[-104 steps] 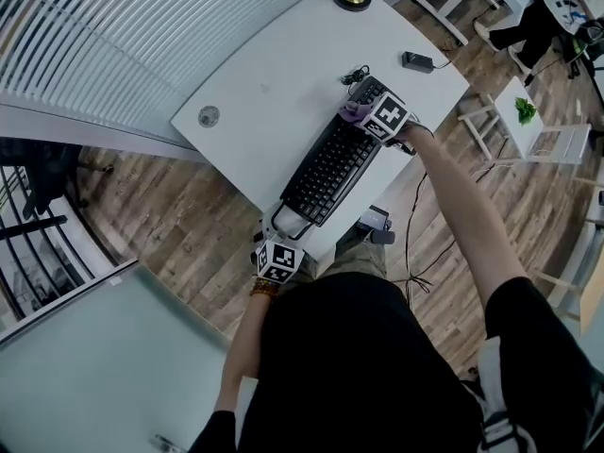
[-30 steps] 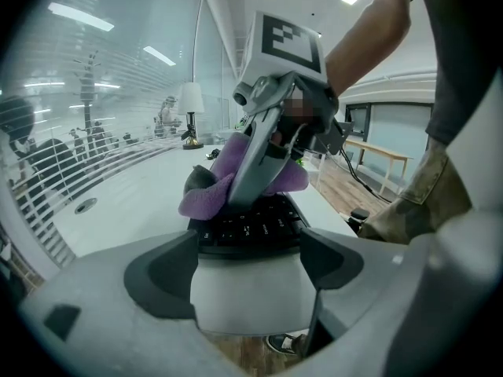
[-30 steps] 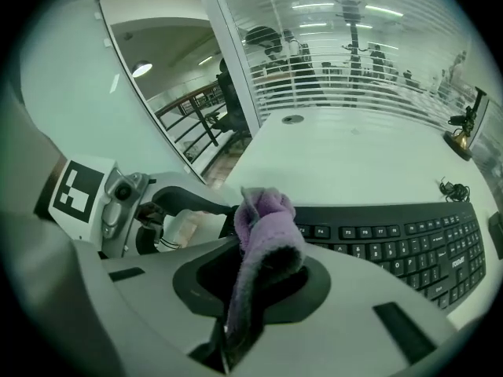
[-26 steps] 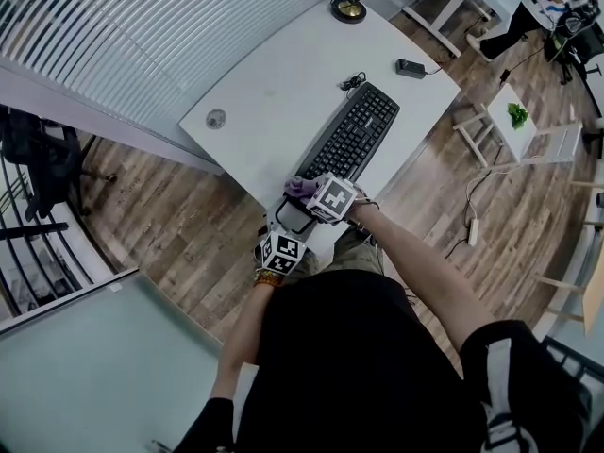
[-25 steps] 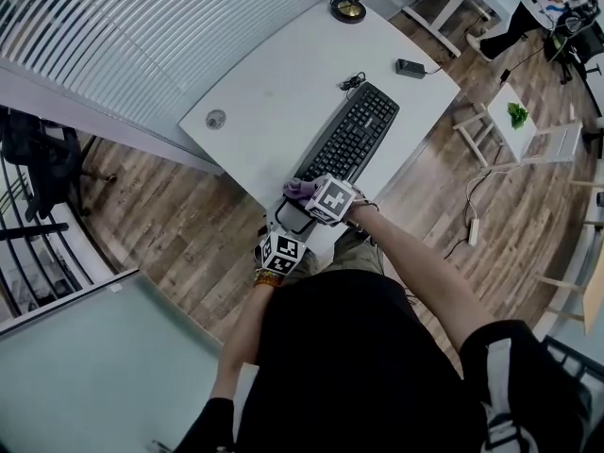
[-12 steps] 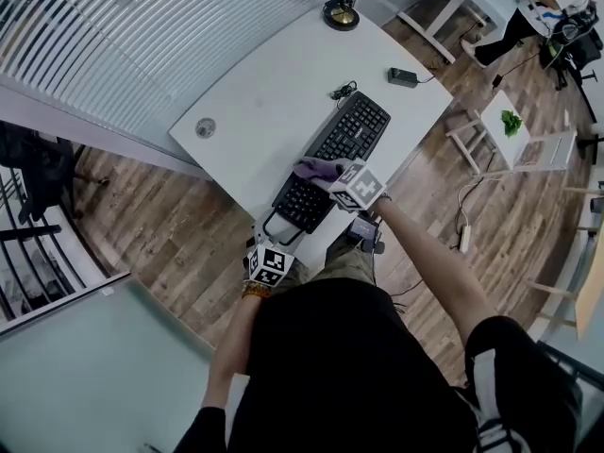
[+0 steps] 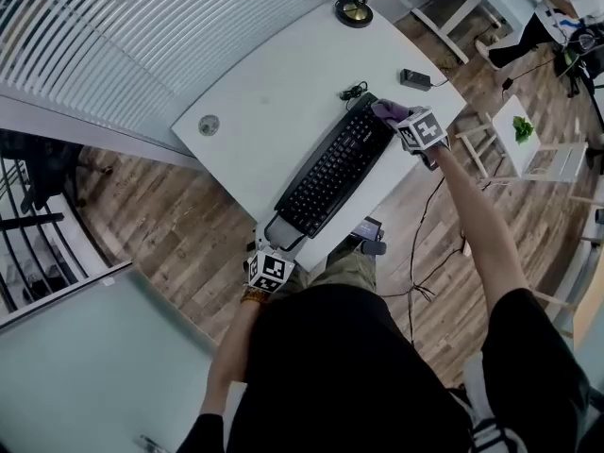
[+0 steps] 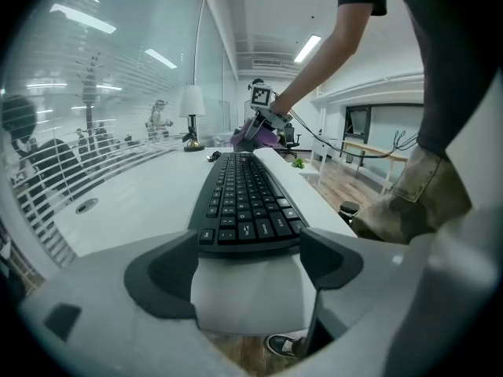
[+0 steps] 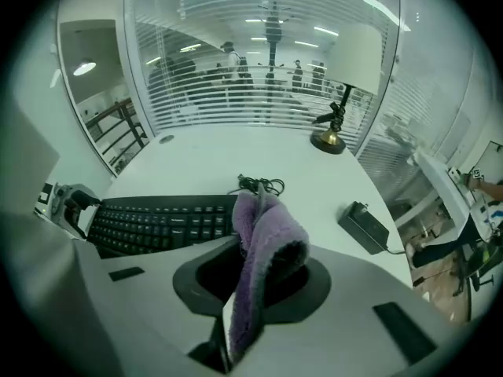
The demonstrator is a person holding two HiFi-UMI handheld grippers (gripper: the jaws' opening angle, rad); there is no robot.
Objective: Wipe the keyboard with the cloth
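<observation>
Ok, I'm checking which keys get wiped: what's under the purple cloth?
The cloth, pinched in the right gripper, sits over the far end of the keyboard in the head view. The keys beneath it are covered, and whether it presses on them can't be seen.

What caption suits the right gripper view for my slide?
Right hand-held gripper shut on a purple cloth at the black keyboard's end, power adapter and desk lamp beyond.
</observation>
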